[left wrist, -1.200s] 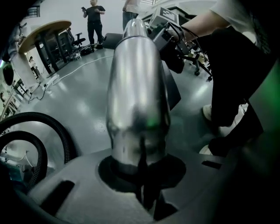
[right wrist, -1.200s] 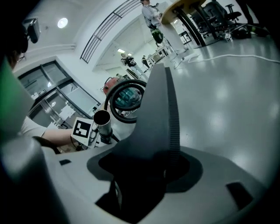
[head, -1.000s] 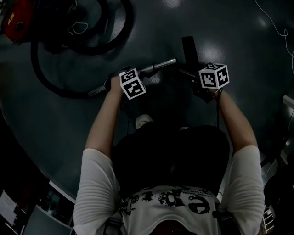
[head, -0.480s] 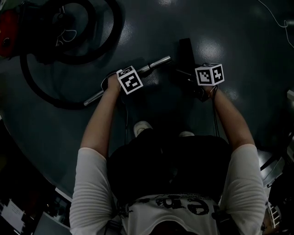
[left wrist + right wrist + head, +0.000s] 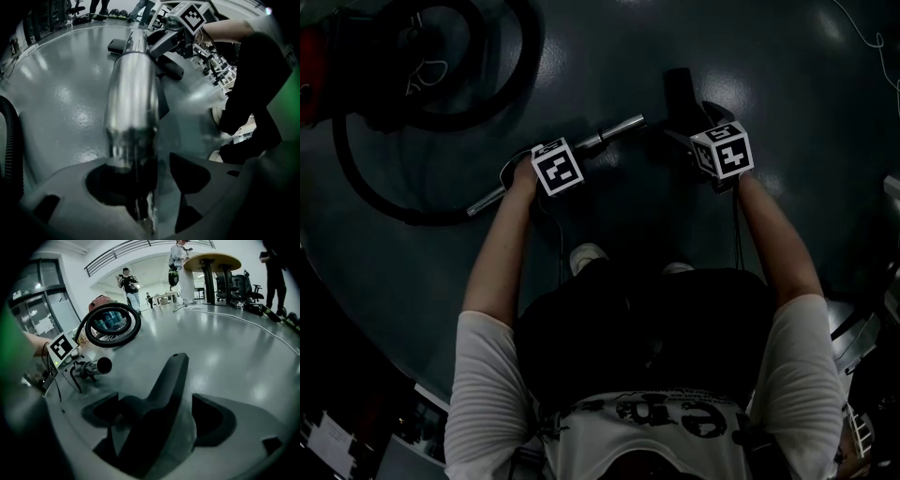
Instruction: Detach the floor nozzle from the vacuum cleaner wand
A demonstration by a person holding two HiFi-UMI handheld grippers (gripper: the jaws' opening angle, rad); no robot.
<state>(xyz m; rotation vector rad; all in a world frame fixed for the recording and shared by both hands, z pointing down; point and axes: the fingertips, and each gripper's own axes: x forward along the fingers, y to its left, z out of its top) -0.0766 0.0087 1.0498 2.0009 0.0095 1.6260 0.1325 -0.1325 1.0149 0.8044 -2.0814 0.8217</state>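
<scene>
The silver wand (image 5: 614, 131) lies slanted on the grey floor, its open end (image 5: 102, 365) a short way from the black floor nozzle (image 5: 680, 94). My left gripper (image 5: 551, 161) is over the wand's middle. Its jaws are opening, with the tube (image 5: 131, 93) still running between them against the left jaw. My right gripper (image 5: 712, 142) is at the nozzle. Its jaws are opening wide around the nozzle's neck (image 5: 168, 380), which rises between them untouched by the pads. Wand and nozzle are apart.
A black hose (image 5: 356, 178) curls from the wand's near end to the red vacuum body (image 5: 309, 66) at the far left. The person's shoes (image 5: 586, 255) stand just behind the wand. People and a round table (image 5: 215, 261) are far across the hall.
Both grippers have sunk toward the floor. The right one has shifted up and left in the picture and rolled. The wand's end now lies a little farther from the nozzle.
</scene>
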